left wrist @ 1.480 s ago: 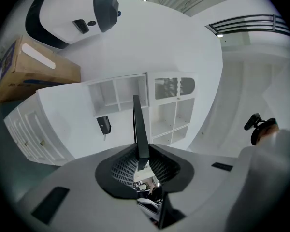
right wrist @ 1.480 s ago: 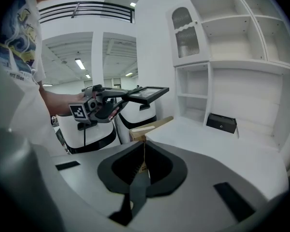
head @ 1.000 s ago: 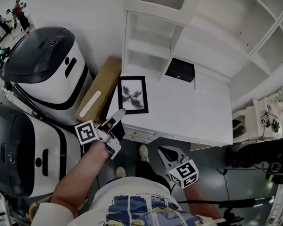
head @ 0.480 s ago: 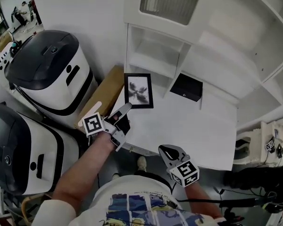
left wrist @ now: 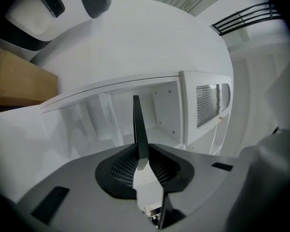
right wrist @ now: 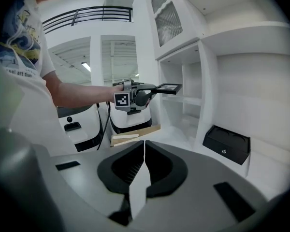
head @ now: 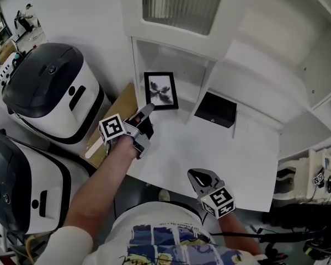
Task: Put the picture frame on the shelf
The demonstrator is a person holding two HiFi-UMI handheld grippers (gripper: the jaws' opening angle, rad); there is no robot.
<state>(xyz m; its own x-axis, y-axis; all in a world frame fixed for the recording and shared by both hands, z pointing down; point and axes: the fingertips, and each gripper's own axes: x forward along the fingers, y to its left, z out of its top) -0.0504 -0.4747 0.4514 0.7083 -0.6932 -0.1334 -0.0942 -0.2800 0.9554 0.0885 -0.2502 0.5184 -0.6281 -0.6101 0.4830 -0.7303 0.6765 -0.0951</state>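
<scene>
The picture frame (head: 160, 90), black-edged with a dark flower print, lies flat in the air in front of the lower left cubby of the white shelf unit (head: 175, 63). My left gripper (head: 147, 111) is shut on its near edge. In the left gripper view the frame (left wrist: 138, 124) shows edge-on as a thin black blade between the jaws, with the shelf (left wrist: 164, 110) just beyond. In the right gripper view the left gripper (right wrist: 146, 95) holds the frame (right wrist: 167, 87) level beside the cubby. My right gripper (head: 197, 176) hangs shut and empty over the desk's near edge.
A black box (head: 219, 110) stands on the white desk (head: 220, 153) at the foot of the shelf unit. To the left are two large white-and-black machines (head: 49, 87) and a cardboard box (head: 113, 117).
The left gripper has carried the frame away from the desk's left front corner to the mouth of the lower left cubby. The right gripper has shifted slightly toward the desk.
</scene>
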